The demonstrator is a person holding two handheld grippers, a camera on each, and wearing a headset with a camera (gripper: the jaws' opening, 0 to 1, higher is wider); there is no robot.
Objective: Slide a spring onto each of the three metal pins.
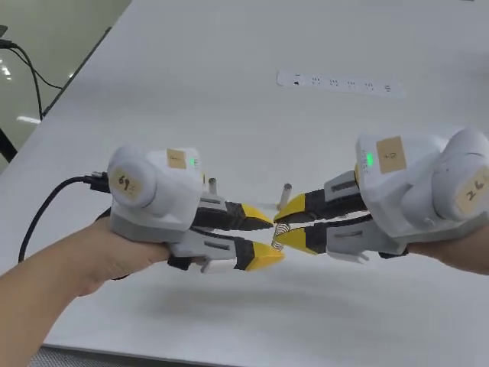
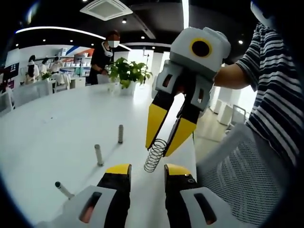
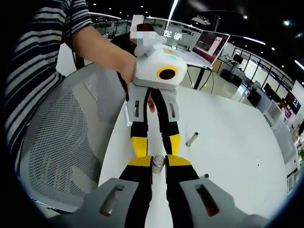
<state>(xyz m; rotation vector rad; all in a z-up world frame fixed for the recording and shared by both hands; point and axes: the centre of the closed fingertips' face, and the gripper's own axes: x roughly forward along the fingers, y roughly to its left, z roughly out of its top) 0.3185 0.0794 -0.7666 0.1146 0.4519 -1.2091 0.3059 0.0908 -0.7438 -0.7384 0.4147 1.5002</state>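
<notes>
White table (image 1: 229,69) takes up most of the head view. A mesh chair (image 3: 52,142) sits at the table's near edge, next to a striped sleeve (image 3: 42,42).

Both claws are held up over the near part of the table, nose to nose, with the yellow tips almost meeting.
- Left claw (image 2: 147,169): on the left in the head view, jaws spread and gripping nothing. A black cable (image 1: 53,200) runs out of its rear end.
- Right claw (image 3: 159,162): on the right in the head view, jaws pressed together on the spring.

A power strip (image 1: 340,82) lies flat on the far side of the table, well apart from the work.

Pins, counted out from the left claw: nearest pin (image 2: 63,190), middle pin (image 2: 99,155), farthest pin (image 2: 120,134). All three are metal and stand on the table in a row, on the far side of the claws. In the head view, two of them poke up just behind the claw tips.

Spring (image 2: 155,155): a short wire coil, held off the table. Its upper end is pinched between the right claw's tips. Its free end hangs toward the gap between the left claw's spread tips. I cannot tell whether it touches the left claw.
</notes>
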